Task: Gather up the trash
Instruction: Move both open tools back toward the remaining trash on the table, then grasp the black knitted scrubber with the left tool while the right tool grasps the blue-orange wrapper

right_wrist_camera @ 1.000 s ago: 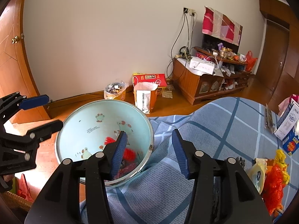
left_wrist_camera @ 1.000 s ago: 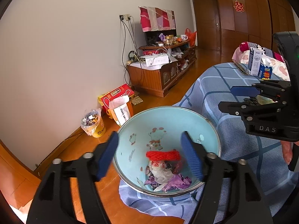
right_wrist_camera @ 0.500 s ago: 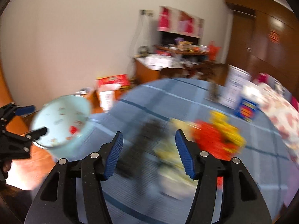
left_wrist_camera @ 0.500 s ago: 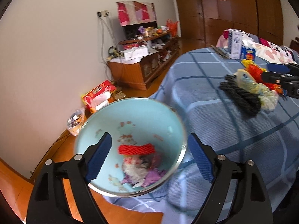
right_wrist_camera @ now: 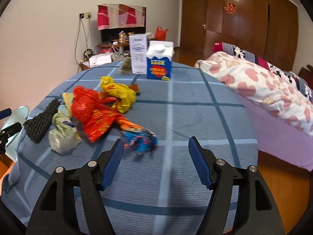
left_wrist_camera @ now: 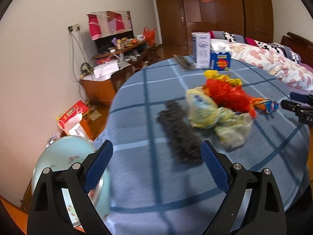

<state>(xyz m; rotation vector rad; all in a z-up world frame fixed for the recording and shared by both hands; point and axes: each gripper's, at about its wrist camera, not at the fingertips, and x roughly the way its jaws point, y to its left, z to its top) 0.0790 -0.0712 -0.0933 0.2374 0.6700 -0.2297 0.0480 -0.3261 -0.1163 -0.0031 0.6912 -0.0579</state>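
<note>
Loose trash lies on a table with a blue checked cloth (right_wrist_camera: 176, 192): a black knitted strip (left_wrist_camera: 180, 133) (right_wrist_camera: 42, 121), a pale yellow-green bag (left_wrist_camera: 213, 117) (right_wrist_camera: 62, 133), red plastic (left_wrist_camera: 228, 96) (right_wrist_camera: 92, 111), a yellow wrapper (right_wrist_camera: 119, 94) and a blue wrapper (right_wrist_camera: 141, 139). A light-blue enamel basin (left_wrist_camera: 64, 164) (right_wrist_camera: 16, 121) holding trash stands at the table's left edge. My left gripper (left_wrist_camera: 156, 164) hovers in front of the black strip, its jaws opening with nothing between them. My right gripper (right_wrist_camera: 156, 160) hangs near the blue wrapper, its jaws opening too, empty.
A white carton (right_wrist_camera: 139, 53) and a blue-and-white carton (right_wrist_camera: 159, 60) stand at the table's far side. A bed with a patterned quilt (right_wrist_camera: 264, 86) lies to the right. A wooden TV cabinet (left_wrist_camera: 109, 72) and bags on the floor (left_wrist_camera: 76, 121) sit along the left wall.
Both grippers have swung right, away from the basin and over the table toward the trash pile. Both sets of jaws have spread wider.
</note>
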